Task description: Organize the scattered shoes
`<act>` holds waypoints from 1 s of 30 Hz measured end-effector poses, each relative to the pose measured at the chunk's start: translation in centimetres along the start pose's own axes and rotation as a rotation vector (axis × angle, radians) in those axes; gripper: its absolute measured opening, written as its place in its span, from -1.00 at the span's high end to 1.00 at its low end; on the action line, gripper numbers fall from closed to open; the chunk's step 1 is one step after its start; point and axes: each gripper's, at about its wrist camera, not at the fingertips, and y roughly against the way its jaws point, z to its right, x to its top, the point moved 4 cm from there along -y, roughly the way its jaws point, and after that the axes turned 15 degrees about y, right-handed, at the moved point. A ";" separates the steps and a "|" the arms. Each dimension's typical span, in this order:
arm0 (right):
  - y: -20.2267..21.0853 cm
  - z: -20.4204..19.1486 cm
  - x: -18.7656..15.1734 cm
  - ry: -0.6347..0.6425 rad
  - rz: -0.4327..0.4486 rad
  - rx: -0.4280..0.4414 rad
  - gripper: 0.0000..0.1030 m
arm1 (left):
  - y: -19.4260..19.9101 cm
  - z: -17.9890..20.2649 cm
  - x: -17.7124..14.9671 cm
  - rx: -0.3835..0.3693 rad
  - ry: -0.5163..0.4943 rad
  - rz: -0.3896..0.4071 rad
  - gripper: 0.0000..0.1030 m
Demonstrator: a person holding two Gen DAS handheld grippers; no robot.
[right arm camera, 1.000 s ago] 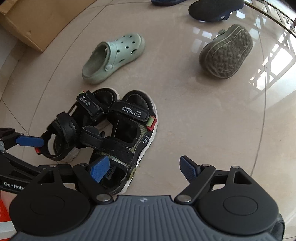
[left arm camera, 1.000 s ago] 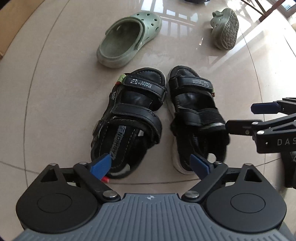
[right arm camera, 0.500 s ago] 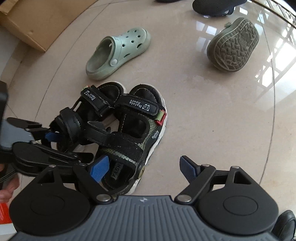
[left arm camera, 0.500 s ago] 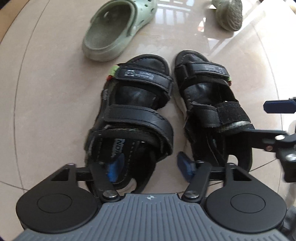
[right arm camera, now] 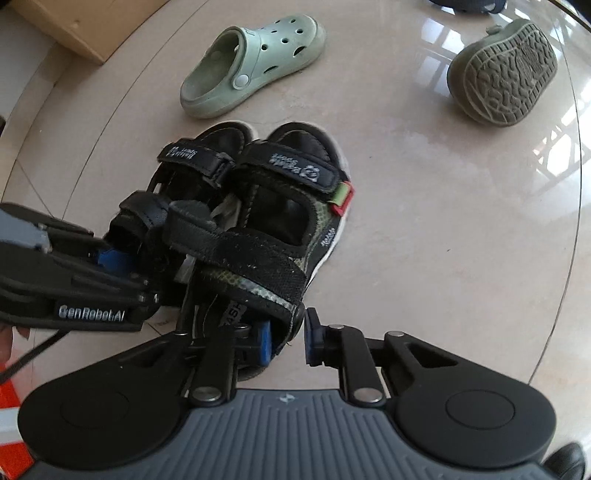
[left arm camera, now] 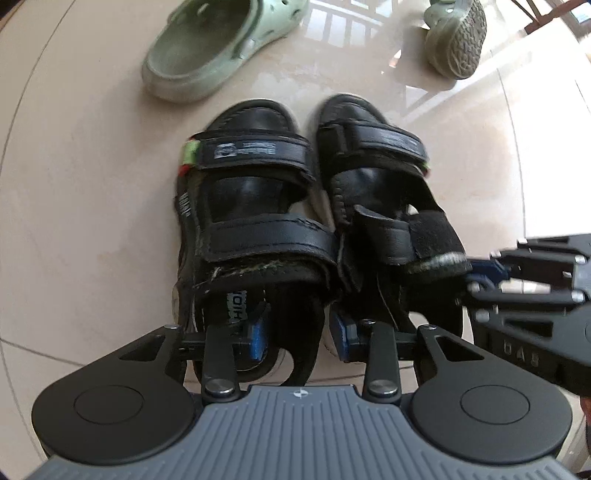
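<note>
Two black strap sandals stand side by side on the tile floor. In the left wrist view my left gripper (left arm camera: 298, 334) is shut on the heel wall of the left sandal (left arm camera: 251, 225), one pad inside the shoe and one outside. In the right wrist view my right gripper (right arm camera: 288, 338) is shut on the heel wall of the right sandal (right arm camera: 280, 229). The right sandal also shows in the left wrist view (left arm camera: 384, 199), and the left sandal in the right wrist view (right arm camera: 177, 192). Each gripper appears in the other's view, beside the heels.
A pale green clog (right arm camera: 255, 62) lies upright just beyond the sandals. Its mate (right arm camera: 506, 74) lies tipped with the sole showing, far right. A cardboard box (right arm camera: 85, 26) stands at the far left. Dark shoes (right arm camera: 461, 3) sit at the far edge.
Both grippers moved forward onto the sandals' heels and closed on them. The two sandals now stand closer together and more parallel.
</note>
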 end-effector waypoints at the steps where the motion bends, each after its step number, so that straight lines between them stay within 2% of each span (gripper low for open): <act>1: 0.1 0.5 0.0 -0.008 -0.001 0.004 0.72 | -0.1 0.3 -0.4 -0.019 0.016 -0.010 0.31; 6: 1.3 3.2 -0.5 0.024 -0.018 0.028 0.73 | -0.8 2.2 -2.5 -0.104 0.092 -0.035 0.30; 9: 2.1 4.9 -1.3 0.032 -0.034 0.056 0.73 | -1.1 3.6 -3.9 -0.113 0.138 -0.010 0.26; 12: 2.5 5.8 -1.4 0.025 -0.035 0.076 0.70 | -1.0 4.2 -4.6 -0.092 0.186 0.041 0.19; 13: 2.6 6.0 -1.4 0.023 -0.034 0.080 0.66 | -1.0 4.2 -4.6 -0.082 0.203 0.055 0.10; 14: 2.5 6.1 -1.3 0.024 -0.033 0.079 0.62 | -0.8 4.0 -4.6 -0.068 0.221 0.076 -0.08; 17: 2.4 6.2 -1.0 0.034 -0.030 0.070 0.39 | -0.2 3.5 -4.4 -0.038 0.282 0.132 -0.31; 20: 2.4 6.0 -1.2 0.047 -0.034 0.056 0.17 | -0.4 3.0 -3.9 -0.032 0.346 0.149 -0.32; 22: 2.3 5.7 -1.4 0.067 -0.038 0.048 0.10 | -0.9 3.1 -3.4 -0.009 0.362 0.143 -0.33; 26: 1.7 4.8 -0.4 0.102 -0.040 0.035 0.08 | -2.0 3.5 -4.2 0.055 0.376 0.119 -0.28; 28: 1.7 4.6 -0.1 0.120 -0.035 0.031 0.08 | -1.6 3.2 -5.0 0.072 0.419 0.103 -0.28; 30: 1.6 4.4 0.1 0.134 -0.034 0.031 0.08 | -1.2 3.3 -5.9 0.051 0.455 0.105 -0.31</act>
